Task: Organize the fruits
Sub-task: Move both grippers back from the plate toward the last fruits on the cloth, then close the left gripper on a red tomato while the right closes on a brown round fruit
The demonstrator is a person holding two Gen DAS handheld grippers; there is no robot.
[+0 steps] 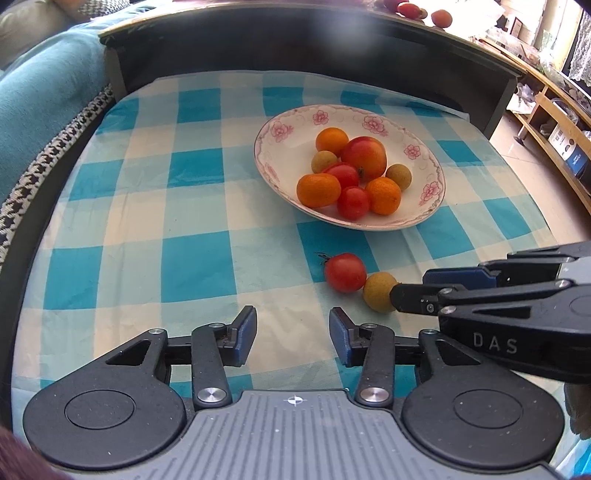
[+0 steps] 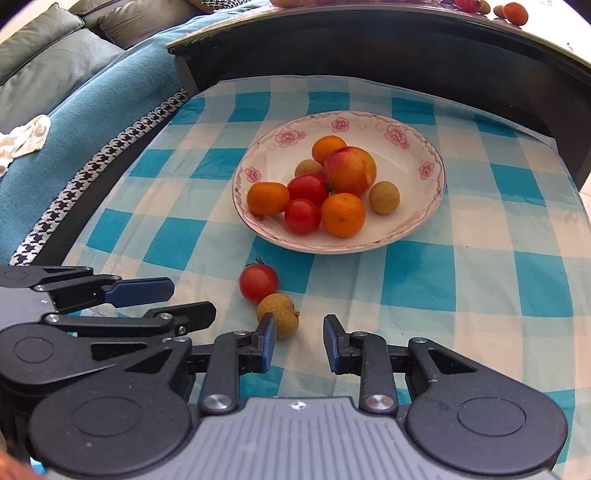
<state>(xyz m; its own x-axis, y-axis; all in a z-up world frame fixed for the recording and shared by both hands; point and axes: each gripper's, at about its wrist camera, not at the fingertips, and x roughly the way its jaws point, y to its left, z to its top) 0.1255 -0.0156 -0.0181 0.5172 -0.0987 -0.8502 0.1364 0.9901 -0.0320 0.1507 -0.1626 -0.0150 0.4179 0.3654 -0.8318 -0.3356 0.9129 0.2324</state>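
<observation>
A white flowered plate [image 1: 295, 122] [image 2: 406, 122] on the blue checked cloth holds several fruits: oranges, red tomatoes, tan longans and a red-yellow peach [image 1: 364, 157] [image 2: 349, 170]. In front of the plate a loose red tomato [image 1: 345, 272] [image 2: 258, 282] touches a tan longan [image 1: 378, 291] [image 2: 279, 317]. My left gripper [image 1: 293, 334] [image 2: 184, 299] is open and empty, left of the two loose fruits. My right gripper [image 2: 299, 343] [image 1: 410, 286] is open; its left finger touches the longan's near side.
A dark raised table edge [image 1: 332, 37] runs behind the cloth, with more fruit [image 1: 441, 17] on top. A teal sofa [image 2: 74, 92] lies to the left. Wooden shelves [image 1: 554, 122] stand at the far right.
</observation>
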